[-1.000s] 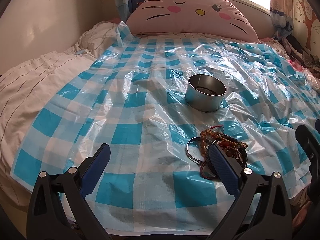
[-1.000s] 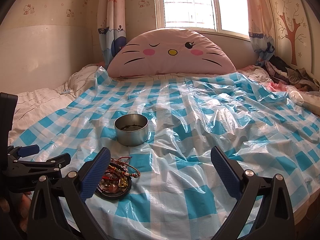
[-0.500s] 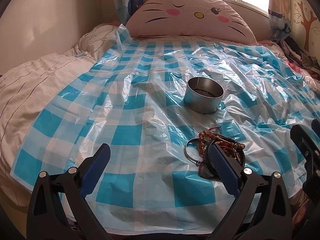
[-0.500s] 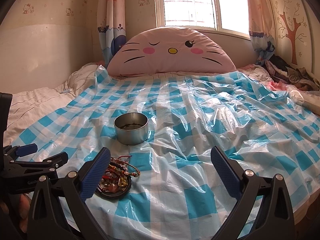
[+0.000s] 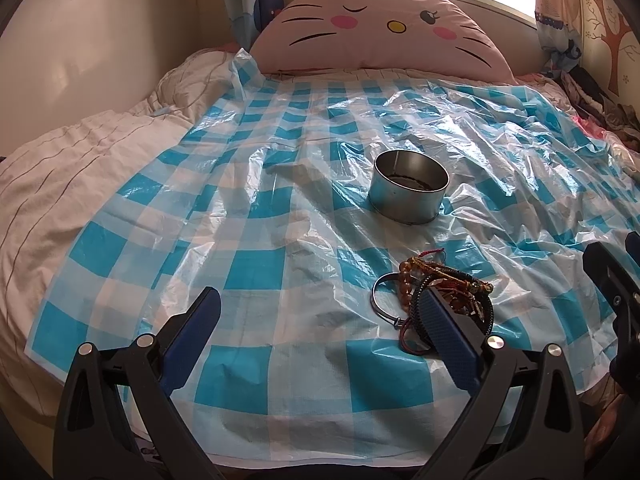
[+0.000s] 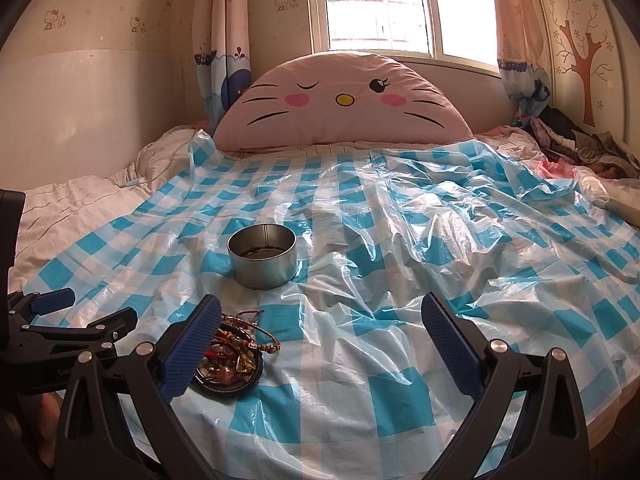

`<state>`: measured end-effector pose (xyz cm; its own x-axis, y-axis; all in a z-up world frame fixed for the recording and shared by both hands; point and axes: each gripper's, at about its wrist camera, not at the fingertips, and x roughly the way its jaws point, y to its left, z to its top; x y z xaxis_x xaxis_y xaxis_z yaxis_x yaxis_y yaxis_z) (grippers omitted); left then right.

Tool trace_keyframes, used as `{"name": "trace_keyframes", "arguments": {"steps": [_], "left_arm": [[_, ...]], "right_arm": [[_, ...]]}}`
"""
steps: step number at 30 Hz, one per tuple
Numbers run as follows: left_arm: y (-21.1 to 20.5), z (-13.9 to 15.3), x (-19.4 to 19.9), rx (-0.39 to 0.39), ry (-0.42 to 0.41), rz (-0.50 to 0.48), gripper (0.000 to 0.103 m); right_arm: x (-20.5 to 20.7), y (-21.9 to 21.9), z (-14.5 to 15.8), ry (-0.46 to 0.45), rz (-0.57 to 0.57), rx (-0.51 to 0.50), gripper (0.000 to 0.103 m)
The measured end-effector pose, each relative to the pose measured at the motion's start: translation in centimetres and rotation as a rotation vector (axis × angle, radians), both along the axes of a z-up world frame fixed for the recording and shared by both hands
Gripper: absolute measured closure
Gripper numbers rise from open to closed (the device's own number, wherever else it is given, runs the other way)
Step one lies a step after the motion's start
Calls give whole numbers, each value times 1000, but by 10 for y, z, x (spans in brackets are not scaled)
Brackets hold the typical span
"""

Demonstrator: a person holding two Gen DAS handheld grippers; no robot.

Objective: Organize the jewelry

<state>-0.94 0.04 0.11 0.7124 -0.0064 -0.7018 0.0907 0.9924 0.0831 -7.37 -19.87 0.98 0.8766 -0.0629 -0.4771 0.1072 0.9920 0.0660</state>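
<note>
The left gripper (image 5: pixel 320 340) is hanging low over the near edge of the bed, its two blue-padded fingers (image 5: pixel 192 336) spread wide with nothing between them. The right gripper (image 6: pixel 328 344) is sitting the same way — fingers far apart, gripping nothing.

Just ahead of the left gripper's right finger, and partly hidden behind it, a pile of jewelry (image 5: pixel 436 292) is lying on the blue-and-white checked plastic sheet (image 5: pixel 260 272): brown beads, dark braided cords, red string and a thin metal ring (image 5: pixel 380 296) sticking out on its left side. In the right wrist view the same pile (image 6: pixel 236 352) is showing just beyond the right gripper's left finger, touching its edge in the picture; whether they really touch cannot be told.

Farther ahead of both grippers, well apart from the pile, a round metal tin (image 5: pixel 408 192) is standing upright and open on the sheet, with something dark lying in its bottom.

Beyond the tin the crinkled sheet is running on toward a pink cat-face pillow (image 6: pixel 344 104) leaning at the head of the bed, with a bright window (image 6: pixel 400 4) and patterned curtains (image 6: pixel 220 36) behind it — and a white quilt (image 5: pixel 60 184) is lying off to the left of the sheet.
</note>
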Motion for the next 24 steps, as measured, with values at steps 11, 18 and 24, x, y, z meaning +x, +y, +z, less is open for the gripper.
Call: {"name": "trace_keyframes", "arguments": {"steps": [11,18,24], "left_arm": [[0,0,-1,-1,1,-3,8],[-5,-3,-2,2,3,-11,8],[-2,-2,-2,-37,10,-62,8]], "right_arm": [[1,0,-1,3,1,2,7],[2,0,-2,6,1,4,7],[10,-9,-6,39,34,57,7]]}}
